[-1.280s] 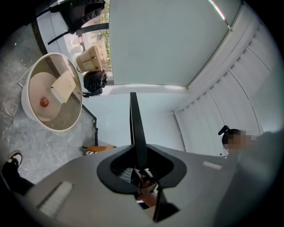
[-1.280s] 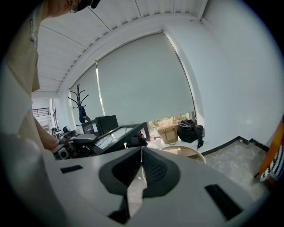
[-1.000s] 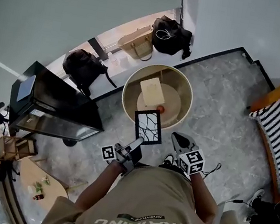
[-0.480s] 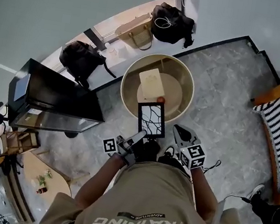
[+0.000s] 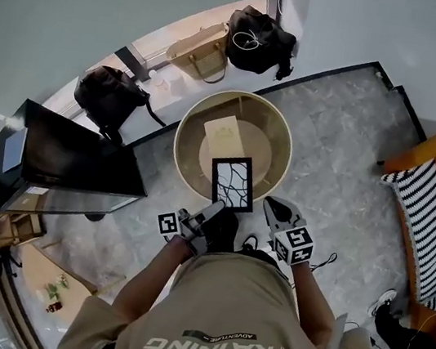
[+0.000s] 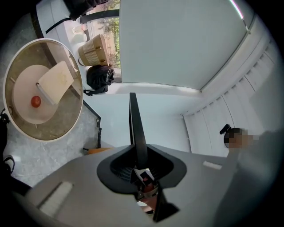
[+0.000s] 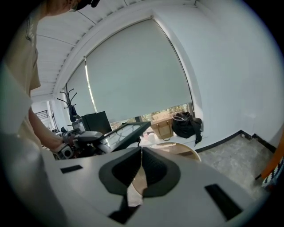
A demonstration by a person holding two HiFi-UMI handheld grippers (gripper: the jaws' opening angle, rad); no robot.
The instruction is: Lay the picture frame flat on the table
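A round wooden surface [image 5: 189,142] with a raised rim stands on a grey marbled floor [image 5: 335,164]. A paler round disc [image 6: 24,111] covers its middle. On the disc, a pale rectangular block [image 5: 226,138] lies flat, set at an angle. In the left gripper view, a small red ball [image 6: 35,101] sits on the disc just beside the block.

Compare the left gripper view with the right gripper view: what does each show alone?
Only the left gripper view: the small red ball and beige board on the round table. Only the right gripper view: the coat rack and the right gripper, shut and empty. Both: the picture frame held by the left gripper, the woven bag, the black bag.
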